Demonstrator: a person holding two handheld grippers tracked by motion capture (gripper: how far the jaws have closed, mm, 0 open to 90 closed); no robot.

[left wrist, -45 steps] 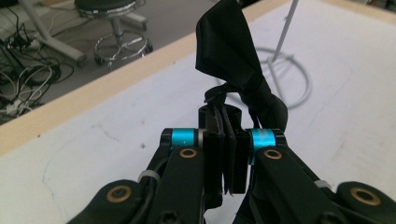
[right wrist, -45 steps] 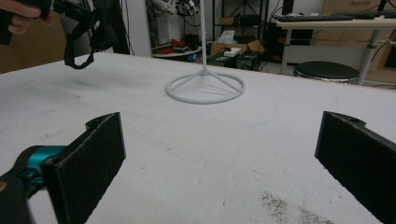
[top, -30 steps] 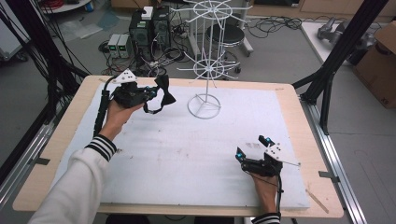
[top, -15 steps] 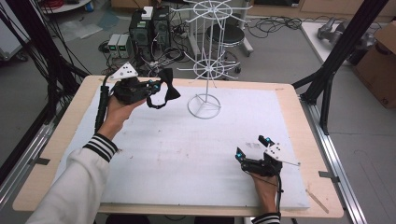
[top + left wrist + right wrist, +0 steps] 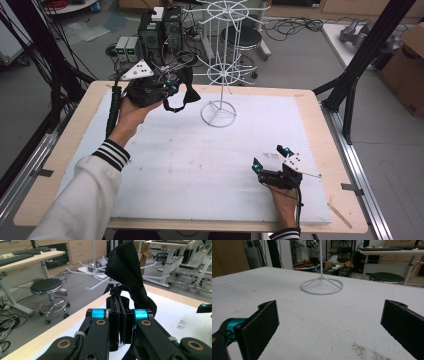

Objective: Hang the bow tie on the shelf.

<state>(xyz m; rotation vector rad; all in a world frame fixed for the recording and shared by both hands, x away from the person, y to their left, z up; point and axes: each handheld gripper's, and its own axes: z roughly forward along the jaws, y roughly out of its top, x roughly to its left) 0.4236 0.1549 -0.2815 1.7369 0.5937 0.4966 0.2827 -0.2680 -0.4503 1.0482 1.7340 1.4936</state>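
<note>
Left gripper [image 5: 172, 90] held high in the upper left of the high view, forearm in a striped-cuff sleeve [image 5: 111, 155] reaching up from the bottom left, wrist cocked toward the white wire rack [image 5: 220, 75]. Jaws pressed fully together, clamped on a black bow tie [image 5: 181, 92]. In the left gripper view, strap of the bow tie pinched upright between the two pads, folded black cloth [image 5: 127, 270] bulging above the tips at top centre, more of it spilling down the right side. Rack's white prongs just behind the cloth there, not seen to touch it. Bow tie off the counter [image 5: 210, 165], hanging beside the rack's lower ring of arms.

Right gripper [image 5: 274, 162] low in the lower right of the high view, hand resting on the white counter pad, well apart from the rack. Jaws spread wide in the right gripper view, one pad [image 5: 262, 326] at lower left, the other at the right edge, nothing between them. Rack's round base [image 5: 322, 286] upper centre, beyond the tips.
</note>
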